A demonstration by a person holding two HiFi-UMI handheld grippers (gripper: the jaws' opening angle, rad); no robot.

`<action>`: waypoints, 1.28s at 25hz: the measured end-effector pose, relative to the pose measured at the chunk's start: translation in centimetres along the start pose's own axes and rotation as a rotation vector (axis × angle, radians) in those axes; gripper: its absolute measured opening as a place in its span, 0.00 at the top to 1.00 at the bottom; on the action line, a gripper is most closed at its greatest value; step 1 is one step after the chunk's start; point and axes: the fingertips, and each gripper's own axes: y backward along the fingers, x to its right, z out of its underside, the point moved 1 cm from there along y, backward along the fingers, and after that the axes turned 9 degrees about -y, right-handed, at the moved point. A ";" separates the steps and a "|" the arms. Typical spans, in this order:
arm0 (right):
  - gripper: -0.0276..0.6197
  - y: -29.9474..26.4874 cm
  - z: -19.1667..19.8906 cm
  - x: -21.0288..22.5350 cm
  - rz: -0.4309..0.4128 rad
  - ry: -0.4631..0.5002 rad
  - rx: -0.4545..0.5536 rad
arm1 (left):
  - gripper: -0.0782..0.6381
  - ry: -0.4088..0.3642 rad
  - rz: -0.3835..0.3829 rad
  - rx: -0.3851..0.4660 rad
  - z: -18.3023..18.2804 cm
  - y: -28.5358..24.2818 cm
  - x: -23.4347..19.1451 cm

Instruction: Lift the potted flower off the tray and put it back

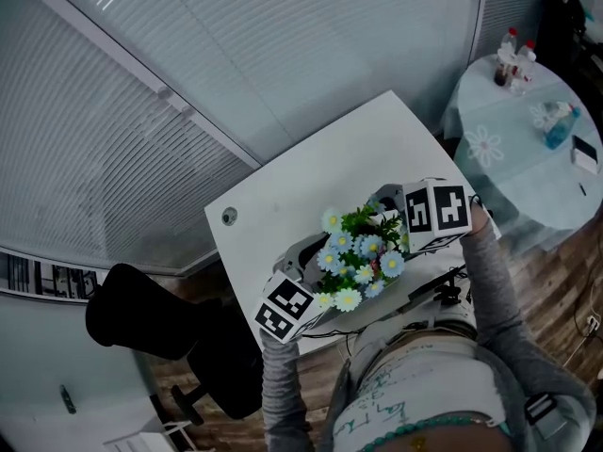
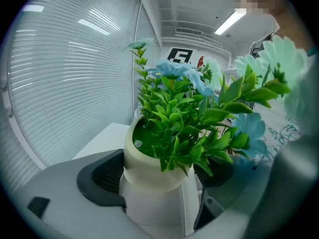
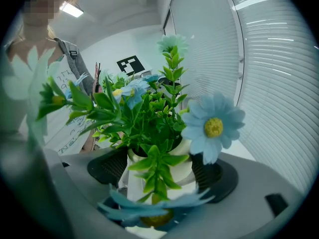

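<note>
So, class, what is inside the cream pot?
Green leafy stems and pale blue flowers rise from the pot, over a green filling at the rim. How the stems are anchored is covered by leaves.

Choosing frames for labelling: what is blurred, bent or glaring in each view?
Head view: dim, bluish, blinds bowed by the lens. Left gripper view: pot sharp, flowers at right blurred, ceiling light glaring. Right gripper view: nearest low petals blurred, corners black.
</note>
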 end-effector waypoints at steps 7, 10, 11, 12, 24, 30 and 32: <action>0.36 -1.9 -1.3 -0.4 0.006 -0.008 0.001 | 0.28 -0.010 0.006 -0.002 1.5 1.7 -0.3; 0.37 -2.6 -1.9 -0.6 0.015 -0.008 0.000 | 0.28 -0.017 0.009 -0.007 2.2 2.4 -0.4; 0.36 -2.8 -2.1 -0.7 0.018 -0.009 -0.001 | 0.28 -0.021 0.010 -0.007 2.4 2.6 -0.4; 0.36 -3.1 -2.2 -0.8 0.022 -0.010 -0.002 | 0.28 -0.025 0.011 -0.007 2.6 2.8 -0.5; 0.37 -4.4 -3.1 -1.7 0.055 -0.031 0.015 | 0.28 -0.054 0.038 -0.008 3.7 4.1 -0.1; 0.36 -4.6 -3.1 -2.2 0.069 -0.044 0.015 | 0.28 -0.066 0.054 -0.008 3.9 4.3 0.3; 0.36 -4.5 -3.2 -2.2 0.072 -0.046 0.012 | 0.28 -0.067 0.056 -0.007 3.9 4.4 0.2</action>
